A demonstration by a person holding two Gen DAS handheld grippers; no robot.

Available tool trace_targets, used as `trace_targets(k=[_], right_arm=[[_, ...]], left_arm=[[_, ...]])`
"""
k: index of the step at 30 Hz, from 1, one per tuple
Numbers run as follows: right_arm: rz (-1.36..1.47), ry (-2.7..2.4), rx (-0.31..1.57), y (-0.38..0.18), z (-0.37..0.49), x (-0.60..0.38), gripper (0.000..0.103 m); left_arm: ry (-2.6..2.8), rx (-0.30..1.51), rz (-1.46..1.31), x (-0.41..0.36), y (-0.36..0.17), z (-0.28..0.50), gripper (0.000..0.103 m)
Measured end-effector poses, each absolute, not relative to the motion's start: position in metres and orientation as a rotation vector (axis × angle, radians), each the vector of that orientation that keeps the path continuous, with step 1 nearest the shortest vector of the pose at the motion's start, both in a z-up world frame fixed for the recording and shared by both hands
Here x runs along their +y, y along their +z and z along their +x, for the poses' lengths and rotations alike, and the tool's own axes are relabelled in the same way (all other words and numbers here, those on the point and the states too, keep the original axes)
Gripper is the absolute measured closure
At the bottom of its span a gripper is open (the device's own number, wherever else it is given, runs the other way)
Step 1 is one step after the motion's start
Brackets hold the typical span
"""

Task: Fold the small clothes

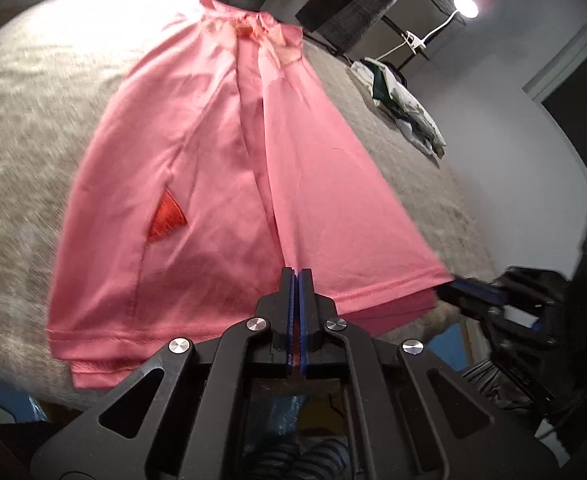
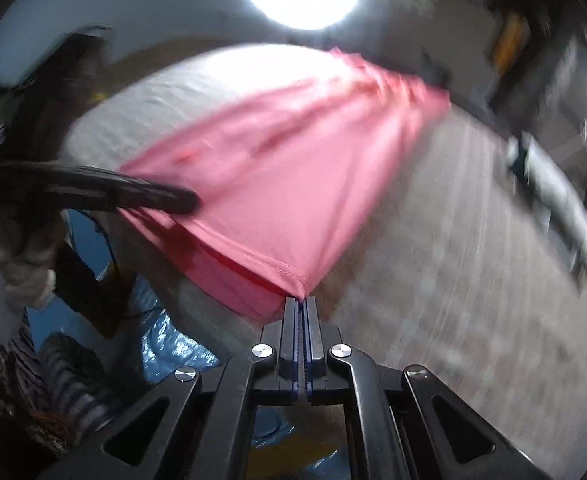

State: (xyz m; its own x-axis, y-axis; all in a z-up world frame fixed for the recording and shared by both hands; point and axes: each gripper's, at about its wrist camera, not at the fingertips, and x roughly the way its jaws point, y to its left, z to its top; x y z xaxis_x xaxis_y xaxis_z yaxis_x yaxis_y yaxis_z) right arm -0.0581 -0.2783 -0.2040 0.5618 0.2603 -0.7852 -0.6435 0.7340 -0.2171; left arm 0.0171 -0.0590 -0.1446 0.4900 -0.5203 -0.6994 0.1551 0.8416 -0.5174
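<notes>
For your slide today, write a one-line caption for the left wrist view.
Left gripper shut on the hem of a pink garment spread on a grey blanket, right gripper at its corner.

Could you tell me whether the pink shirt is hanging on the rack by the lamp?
No, the pink shirt lies spread on the grey-covered surface, its near hem at the left gripper.

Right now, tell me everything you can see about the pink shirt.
The pink shirt is a soft, thin knit garment lying lengthwise on a grey textured cover, already folded into layers with creases running down its length. A small red triangle shows on one side. The stitched hem faces the grippers: the left gripper is shut on the hem's middle, the right gripper shut on its corner.
</notes>
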Motion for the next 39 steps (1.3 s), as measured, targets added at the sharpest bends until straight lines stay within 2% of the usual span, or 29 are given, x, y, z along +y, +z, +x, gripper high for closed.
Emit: trace_targets(k=[5, 10, 12, 13, 14, 15, 17, 19, 22, 25, 29, 31, 32, 34, 35, 36, 39], right_arm=[[-0.585, 0.551, 0.909, -0.232, -0.051, -0.277, 0.103], [-0.516, 0.649, 0.954, -0.223, -0.056, -0.289, 0.103], [-0.411, 0.652, 0.962, -0.211, -0.052, -0.305, 0.085], [-0.365, 0.654, 0.962, -0.209, -0.052, -0.309, 0.083], [-0.288, 0.648, 0.965, -0.204, -0.045, -0.318, 0.080], [-0.233, 0.638, 0.973, -0.202, -0.041, -0.322, 0.073], [-0.117, 0.617, 1.001, -0.200, -0.025, -0.332, 0.063], [0.016, 0.621, 1.057, -0.205, -0.009, -0.340, 0.060], [0.190, 0.647, 1.133, -0.220, 0.012, -0.345, 0.060], [0.225, 0.630, 1.199, -0.237, 0.022, -0.343, 0.060], [0.295, 0.691, 1.272, -0.255, 0.021, -0.335, 0.065], [0.286, 0.725, 1.291, -0.258, 0.017, -0.328, 0.069], [0.278, 0.731, 1.284, -0.257, 0.018, -0.324, 0.069], [0.294, 0.767, 1.315, -0.260, 0.019, -0.319, 0.083], [0.310, 0.778, 1.329, -0.263, 0.019, -0.316, 0.090], [0.312, 0.782, 1.337, -0.265, 0.019, -0.313, 0.098], [0.294, 0.790, 1.331, -0.265, 0.018, -0.306, 0.101]], left_arm=[[-0.416, 0.983, -0.345, -0.060, -0.145, 0.016, 0.103], [-0.437, 0.964, -0.230, -0.059, -0.128, -0.003, 0.103], [-0.429, 0.940, -0.199, -0.045, -0.116, -0.010, 0.103], [-0.419, 0.928, -0.192, -0.038, -0.110, -0.013, 0.101], [-0.400, 0.918, -0.186, -0.028, -0.105, -0.014, 0.093], [-0.365, 0.913, -0.187, -0.017, -0.101, -0.013, 0.076], [-0.312, 0.917, -0.215, 0.002, -0.101, -0.008, 0.061], [-0.266, 0.959, -0.242, 0.017, -0.108, 0.005, 0.061], [-0.255, 1.074, -0.297, 0.030, -0.130, 0.021, 0.061], [-0.285, 1.146, -0.326, 0.028, -0.147, 0.024, 0.061], [-0.320, 1.168, -0.333, 0.024, -0.154, 0.019, 0.062], [-0.331, 1.176, -0.350, 0.025, -0.156, 0.019, 0.069], [-0.340, 1.189, -0.357, 0.024, -0.158, 0.019, 0.080], [-0.339, 1.188, -0.357, 0.024, -0.158, 0.018, 0.086], [-0.350, 1.196, -0.369, 0.024, -0.158, 0.019, 0.096], [-0.361, 1.203, -0.388, 0.025, -0.159, 0.020, 0.099], [-0.380, 1.200, -0.421, 0.028, -0.154, 0.024, 0.101]])
